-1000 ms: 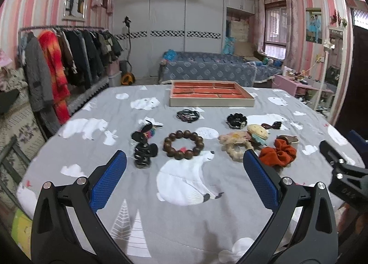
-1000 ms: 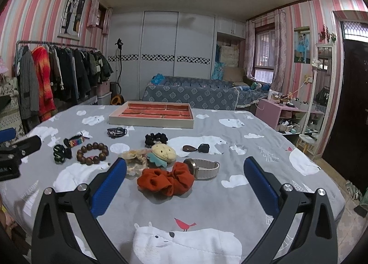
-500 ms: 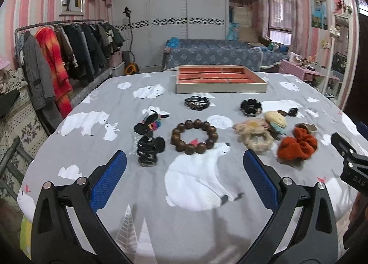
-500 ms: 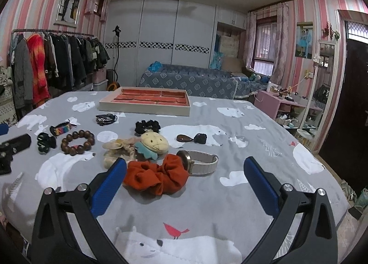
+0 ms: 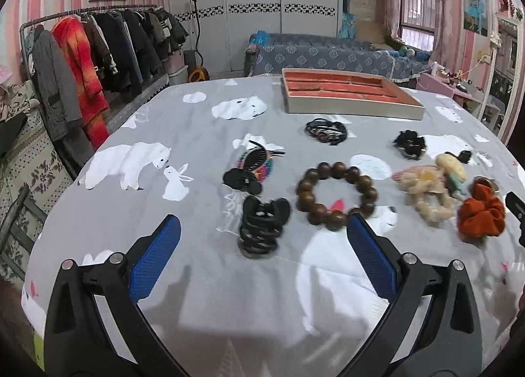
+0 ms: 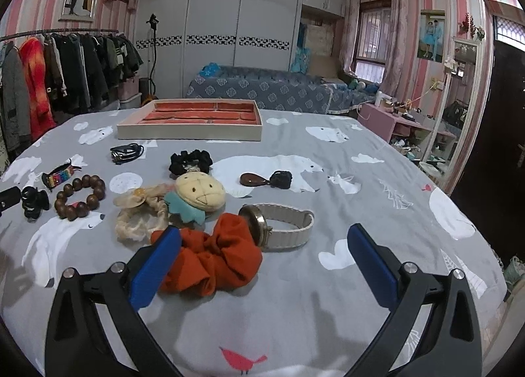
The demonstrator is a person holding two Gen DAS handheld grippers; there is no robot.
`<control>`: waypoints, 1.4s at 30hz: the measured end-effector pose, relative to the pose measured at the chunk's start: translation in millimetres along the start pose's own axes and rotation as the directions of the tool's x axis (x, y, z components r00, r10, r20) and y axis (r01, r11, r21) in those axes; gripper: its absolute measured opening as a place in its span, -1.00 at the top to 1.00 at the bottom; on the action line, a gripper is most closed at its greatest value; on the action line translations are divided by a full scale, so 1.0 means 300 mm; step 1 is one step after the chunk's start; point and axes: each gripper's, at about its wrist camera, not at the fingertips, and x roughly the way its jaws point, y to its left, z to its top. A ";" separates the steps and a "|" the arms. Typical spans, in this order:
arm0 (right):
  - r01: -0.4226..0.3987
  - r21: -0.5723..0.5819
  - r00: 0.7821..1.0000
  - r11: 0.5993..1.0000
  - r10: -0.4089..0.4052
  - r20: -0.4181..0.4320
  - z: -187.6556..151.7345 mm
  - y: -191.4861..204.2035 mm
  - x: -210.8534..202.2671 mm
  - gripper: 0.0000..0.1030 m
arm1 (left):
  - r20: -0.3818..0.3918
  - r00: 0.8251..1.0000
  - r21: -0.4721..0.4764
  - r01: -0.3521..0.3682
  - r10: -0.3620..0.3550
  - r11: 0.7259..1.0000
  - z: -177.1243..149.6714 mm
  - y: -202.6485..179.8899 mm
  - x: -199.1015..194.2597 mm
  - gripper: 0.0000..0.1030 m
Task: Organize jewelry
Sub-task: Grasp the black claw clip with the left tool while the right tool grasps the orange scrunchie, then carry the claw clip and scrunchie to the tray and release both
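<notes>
My left gripper (image 5: 262,255) is open and empty, just short of a black claw clip (image 5: 262,226). A brown wooden bead bracelet (image 5: 336,196) lies right of the clip. My right gripper (image 6: 262,255) is open and empty, over an orange scrunchie (image 6: 213,259) and a watch with a cream strap (image 6: 279,229). A compartmented tray with red lining (image 6: 193,121) stands at the far side of the bed; it also shows in the left wrist view (image 5: 347,94). A plush yellow hair tie (image 6: 197,196), a beige scrunchie (image 6: 137,213) and a black scrunchie (image 6: 190,162) lie between.
A rainbow hair clip (image 5: 256,163), black hair bands (image 5: 325,131) and a brown clip with a black tie (image 6: 265,179) lie on the grey bear-print bedspread (image 5: 147,180). A clothes rack (image 5: 82,49) stands left; a sofa (image 6: 262,91) stands behind.
Both grippers have moved forward and lower toward the items. The left one has closed in on the black claw clip, the right one on the orange scrunchie and watch. Both stay open.
</notes>
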 end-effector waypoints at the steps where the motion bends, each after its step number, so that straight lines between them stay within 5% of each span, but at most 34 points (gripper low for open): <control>1: 0.002 -0.001 1.000 1.000 -0.002 -0.011 -0.001 0.002 0.011 -0.90 | -0.011 1.000 0.003 0.000 0.000 1.000 0.005 0.008 0.017 -0.90; 9: -0.030 -0.015 0.991 0.999 0.027 -0.133 -0.030 0.031 0.105 -0.53 | -0.081 0.997 0.008 0.006 -0.005 1.000 0.005 0.053 0.131 -0.88; 15: -0.069 -0.012 0.978 0.998 0.066 -0.196 -0.041 0.041 0.147 -0.18 | -0.147 0.988 -0.011 0.044 -0.045 0.999 0.005 0.065 0.184 -0.63; 27: -0.136 0.011 0.967 0.991 0.135 -0.215 -0.044 0.039 0.157 0.53 | -0.189 0.973 -0.005 0.131 -0.129 0.991 -0.004 0.044 0.215 0.27; 42: -0.216 0.020 0.972 0.976 0.217 -0.094 0.048 -0.008 0.092 0.77 | -0.123 0.988 -0.021 0.089 -0.091 0.996 0.045 0.049 0.144 0.31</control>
